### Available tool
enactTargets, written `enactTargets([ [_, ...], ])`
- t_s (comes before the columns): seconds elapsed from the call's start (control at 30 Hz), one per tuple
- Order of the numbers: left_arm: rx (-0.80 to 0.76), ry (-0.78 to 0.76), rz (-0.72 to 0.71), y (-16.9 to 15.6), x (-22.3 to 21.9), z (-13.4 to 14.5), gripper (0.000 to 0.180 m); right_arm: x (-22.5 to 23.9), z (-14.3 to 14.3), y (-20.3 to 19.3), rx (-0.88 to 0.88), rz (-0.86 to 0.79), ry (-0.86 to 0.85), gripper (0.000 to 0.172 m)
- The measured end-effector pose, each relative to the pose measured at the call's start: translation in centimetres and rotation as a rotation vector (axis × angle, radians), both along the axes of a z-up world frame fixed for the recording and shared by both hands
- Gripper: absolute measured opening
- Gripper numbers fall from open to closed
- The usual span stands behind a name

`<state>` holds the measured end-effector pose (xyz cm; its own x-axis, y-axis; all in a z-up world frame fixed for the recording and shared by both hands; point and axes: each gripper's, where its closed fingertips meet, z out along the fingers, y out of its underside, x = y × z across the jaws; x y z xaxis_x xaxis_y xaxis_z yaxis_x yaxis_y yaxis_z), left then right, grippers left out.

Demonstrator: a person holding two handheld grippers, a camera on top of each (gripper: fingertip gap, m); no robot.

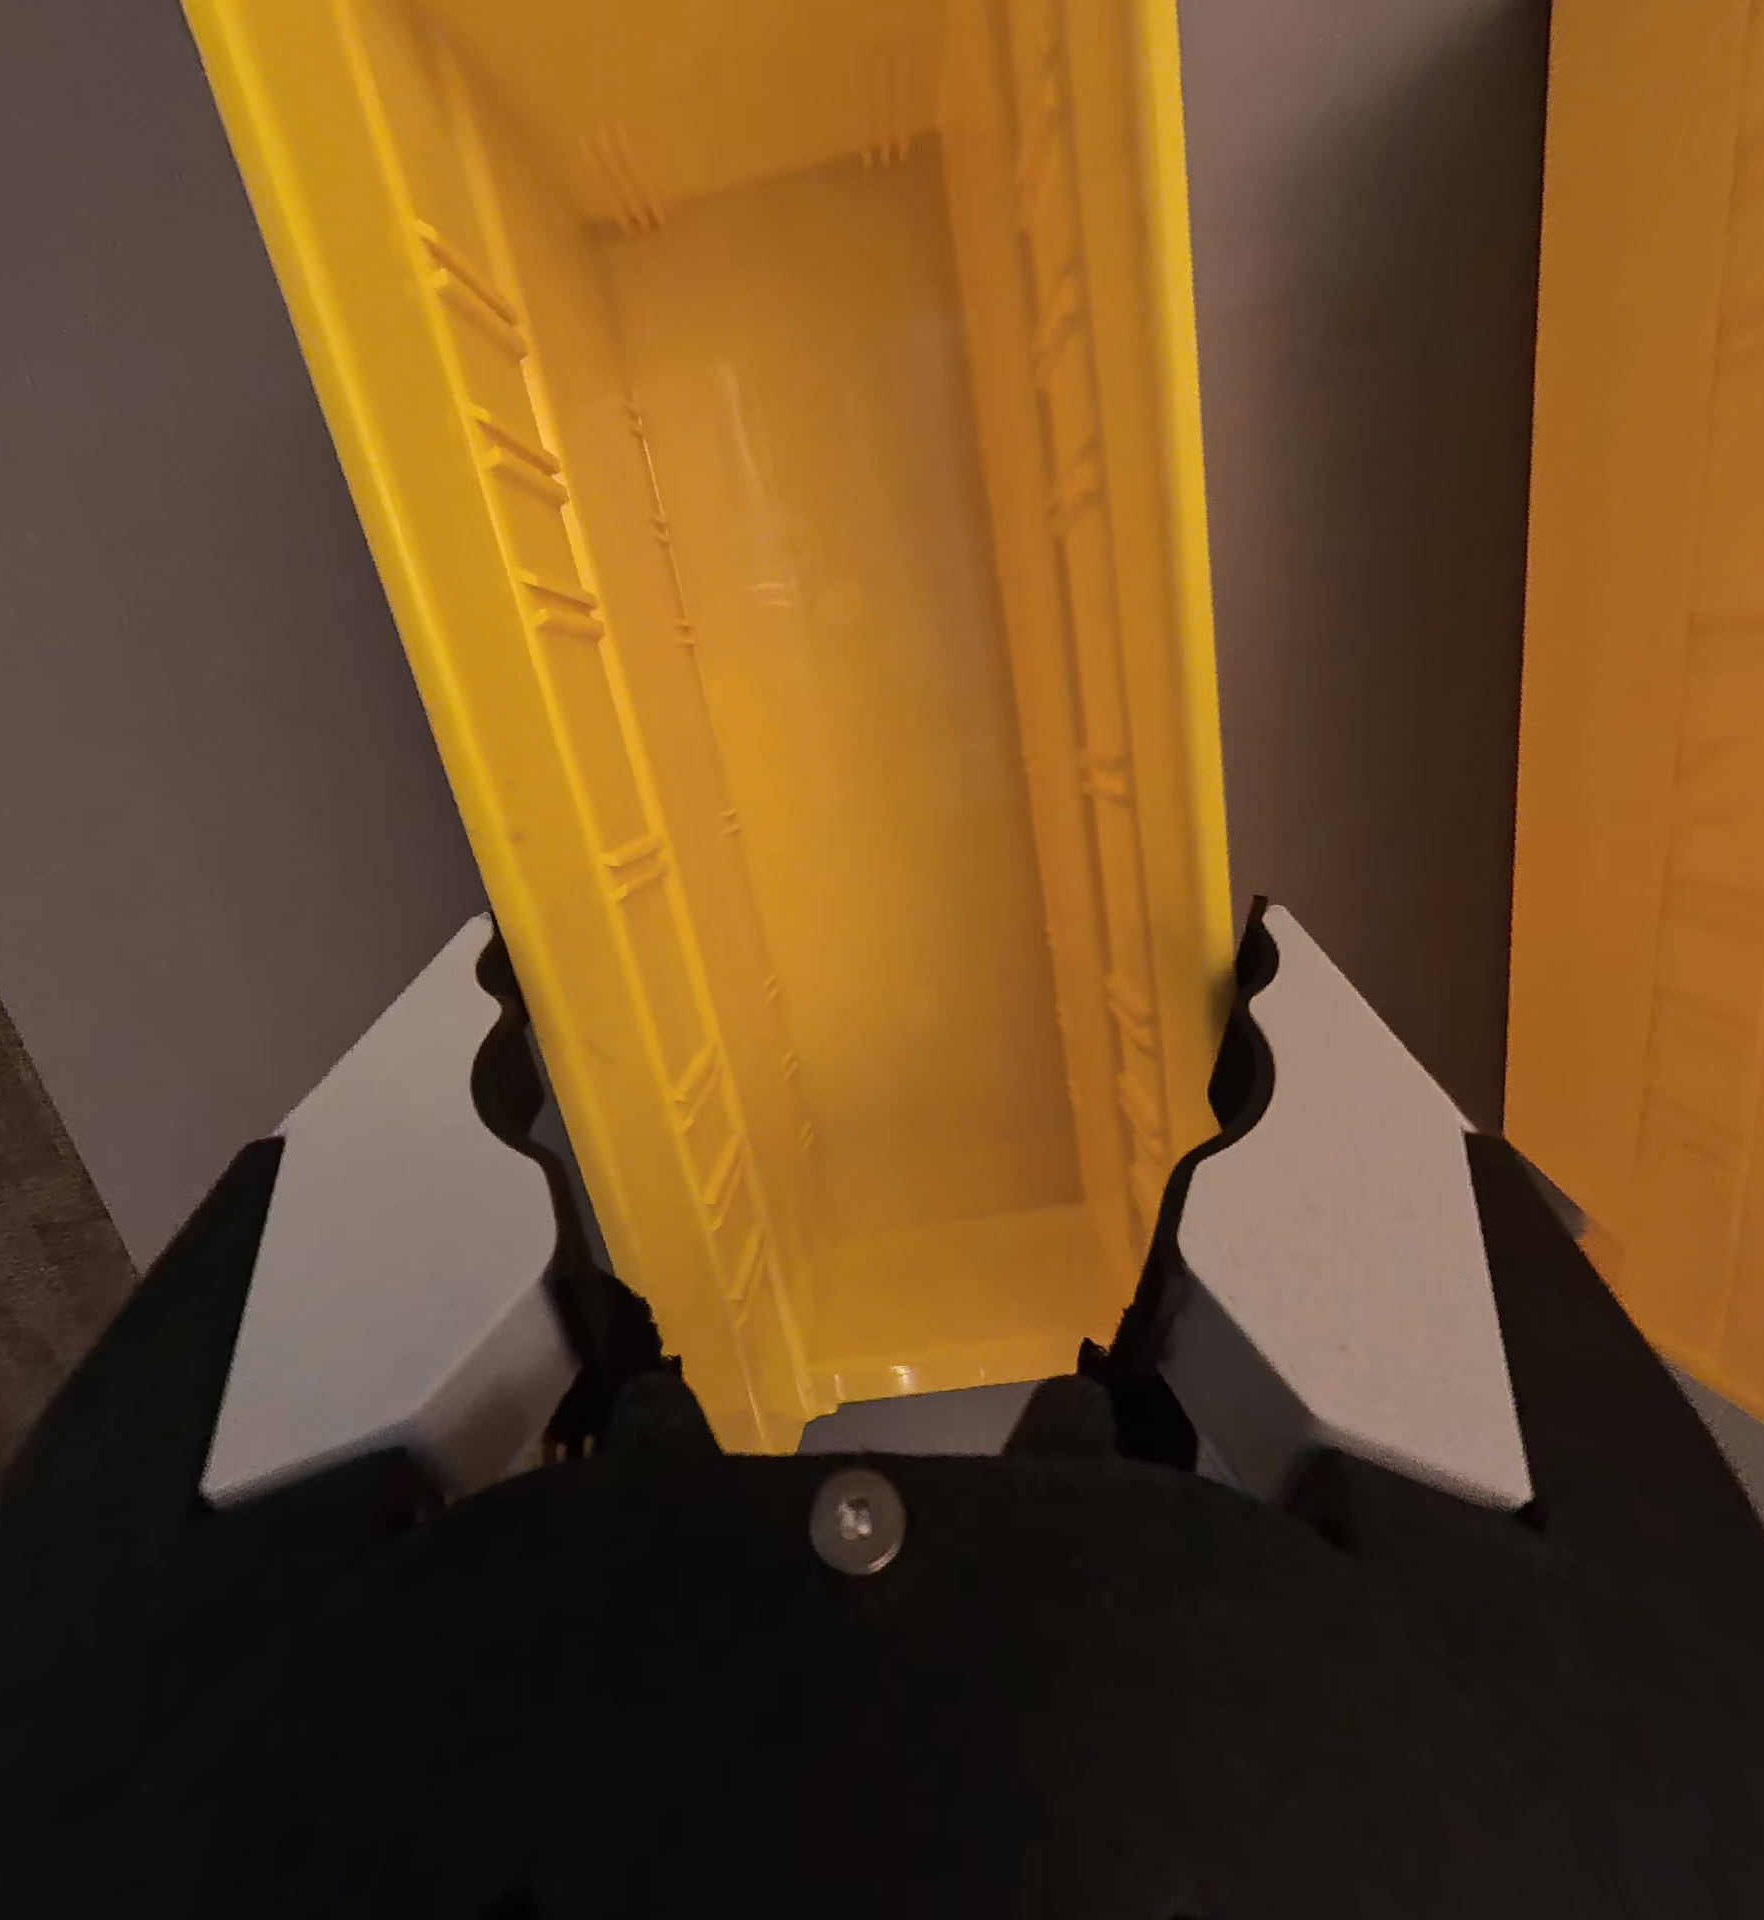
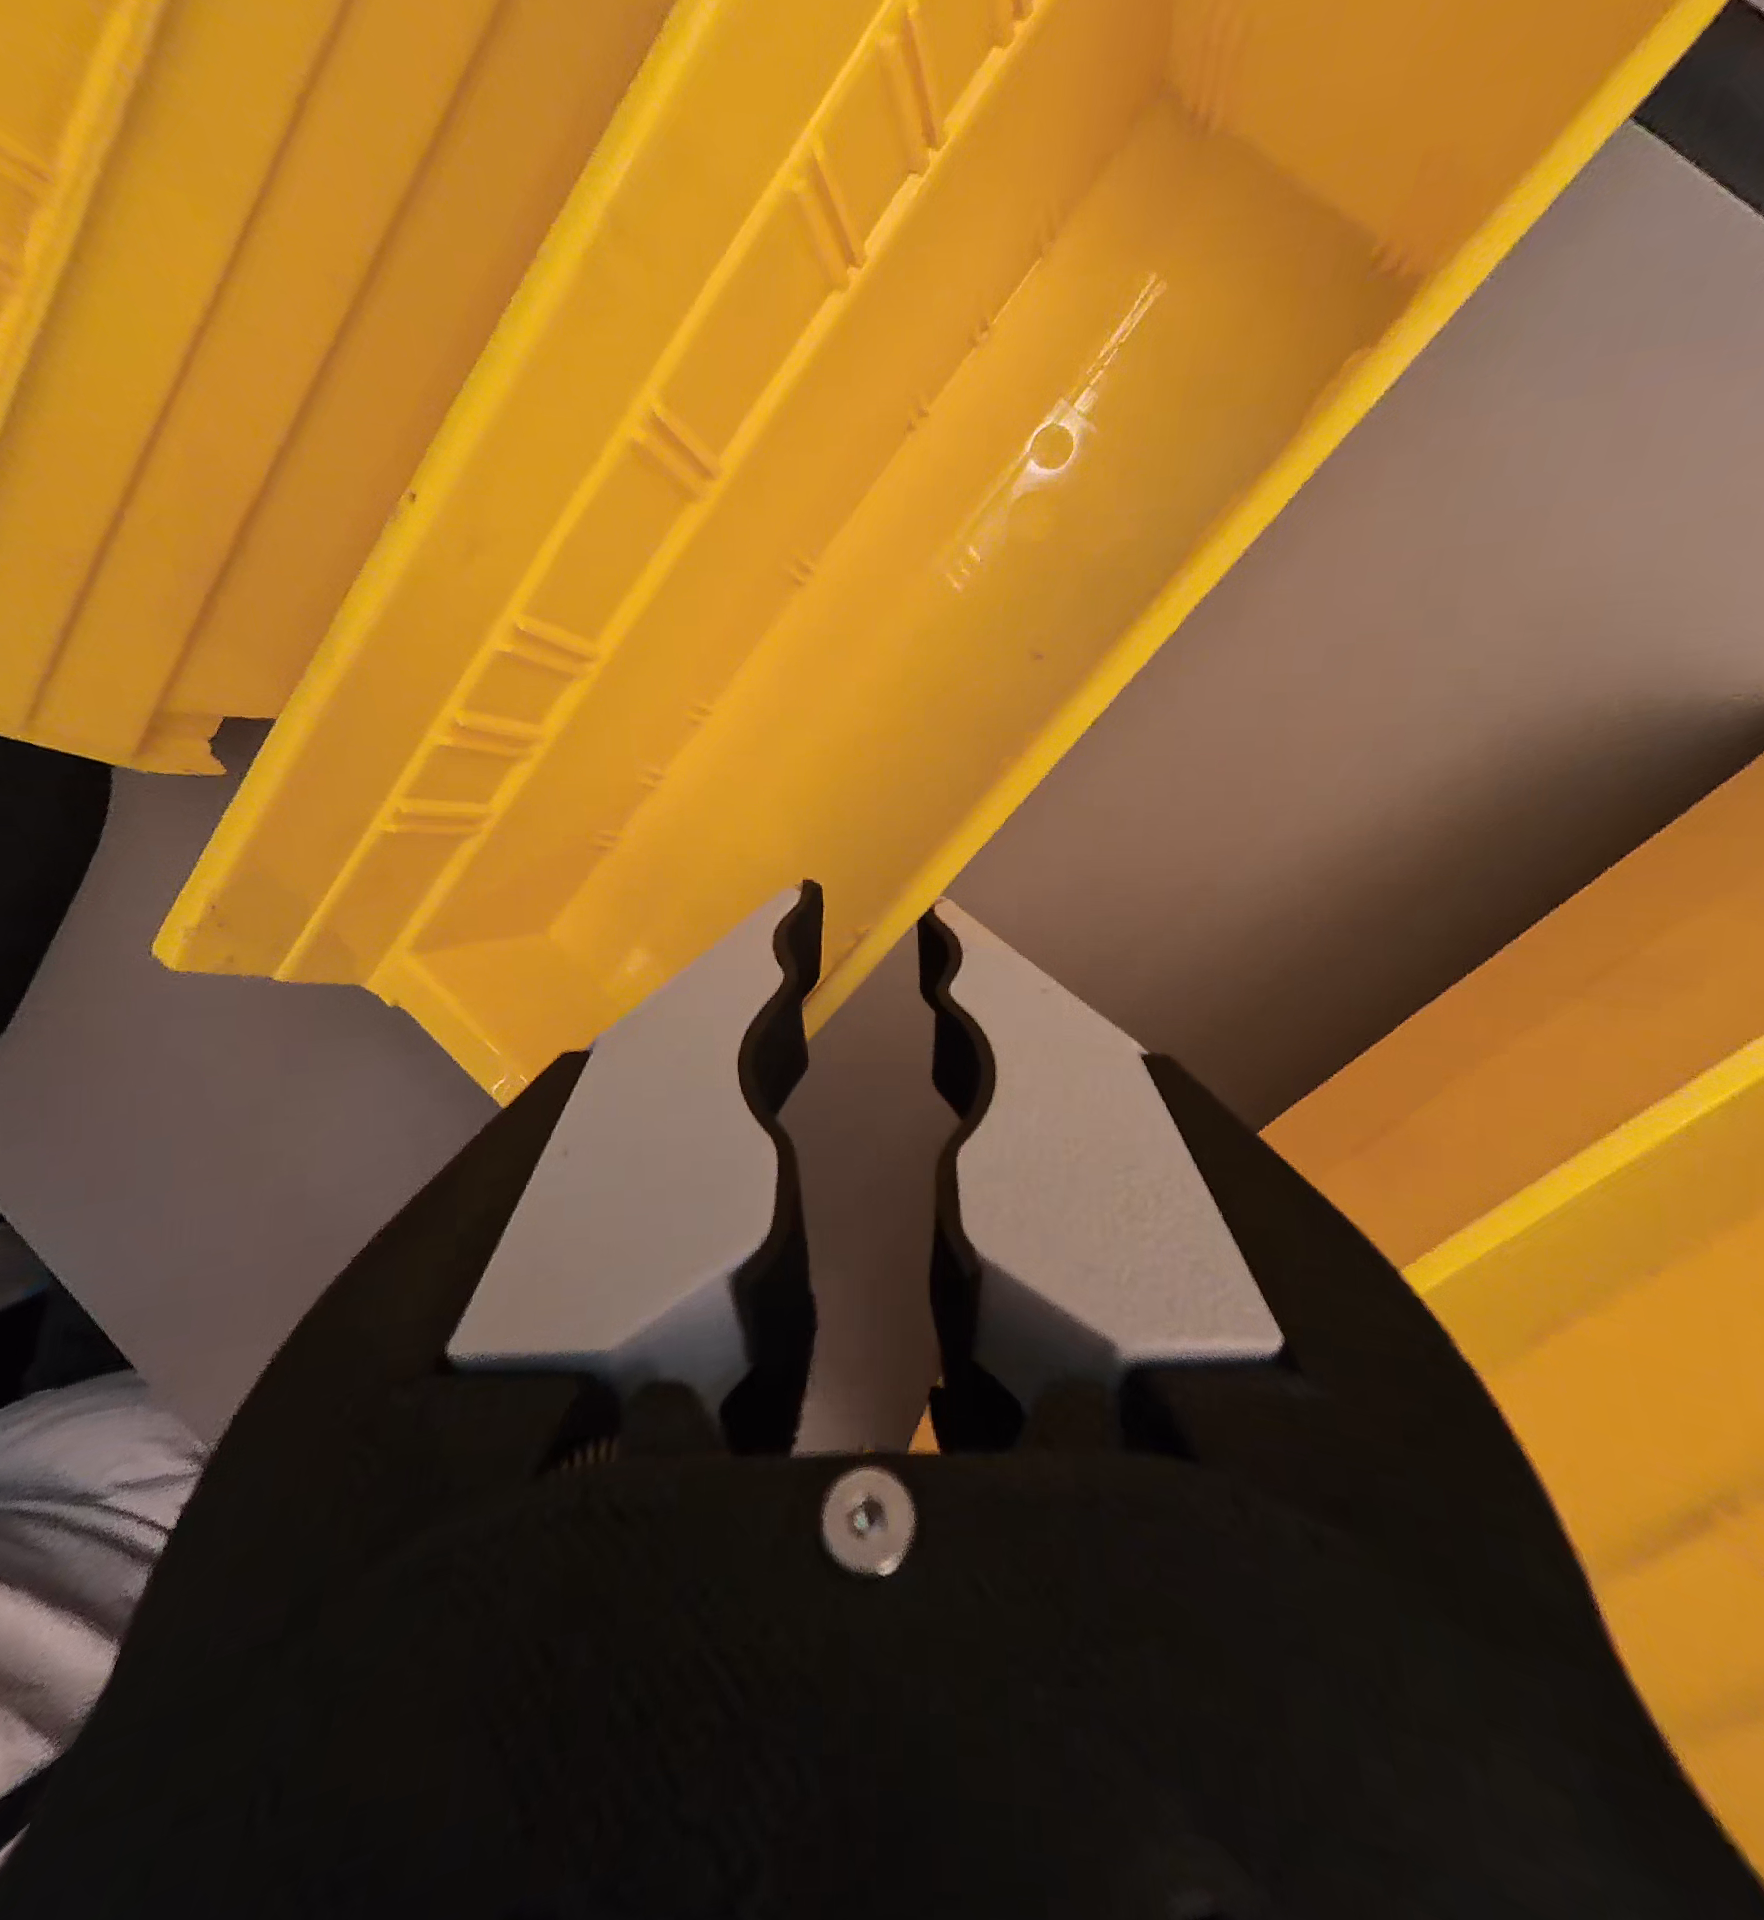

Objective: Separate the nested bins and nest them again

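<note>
The left gripper point(image 1: 873, 940) is spread wide and straddles the near end of a long yellow bin point(image 1: 826, 644), one pad against each outer side wall, so the bin runs straight ahead from between its fingers; gripping across the full width like this looks meant to keep the long bin from swinging. Off to the right of that claw, well apart, stands a second yellow bin point(image 1: 1688, 727), so the bins appear already separated. The right gripper point(image 2: 867, 914) is nearly pressed together, its fingers set either side of the thin side wall at the near corner of another yellow bin point(image 2: 857, 499), which stretches up and away from the fingertips. A narrow gap remains between its right pad and that wall, so it seems about to pinch rather than gripping. Another bin point(image 2: 182, 364) lies beyond it to the left, and one more point(image 2: 1636, 1351) sits close on the claw's right.
</note>
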<state>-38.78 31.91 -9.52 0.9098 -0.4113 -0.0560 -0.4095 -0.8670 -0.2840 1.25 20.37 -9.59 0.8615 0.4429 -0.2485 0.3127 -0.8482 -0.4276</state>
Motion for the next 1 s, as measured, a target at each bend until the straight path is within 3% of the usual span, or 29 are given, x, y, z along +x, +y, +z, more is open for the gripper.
enactTargets([
  [0.17,0.013,-0.014,0.013,0.1,0.0,0.2,0.132,0.0,0.0,-0.1,0.005,0.022,-0.004,0.019],
  [0.3,0.123,-0.035,0.049,0.9,0.1,2.6,0.124,0.0,0.6,-0.5,-0.001,0.032,0.007,0.030],
  [0.53,0.445,-0.190,0.049,-0.1,1.8,12.8,0.112,-0.4,0.6,-1.8,-0.070,0.066,0.064,0.021],
  [0.77,0.716,-0.716,-0.072,-5.7,7.3,24.9,0.098,-0.6,0.5,-3.0,-0.097,0.080,0.038,0.020],
  [0.87,0.794,-0.870,-0.169,-8.3,9.0,27.8,0.097,-0.6,0.5,-3.3,-0.107,0.083,0.038,0.020],
  [1.0,0.871,-0.812,-0.290,-10.7,10.8,28.2,0.097,-0.5,0.7,-3.7,-0.120,0.096,0.034,0.021],
])
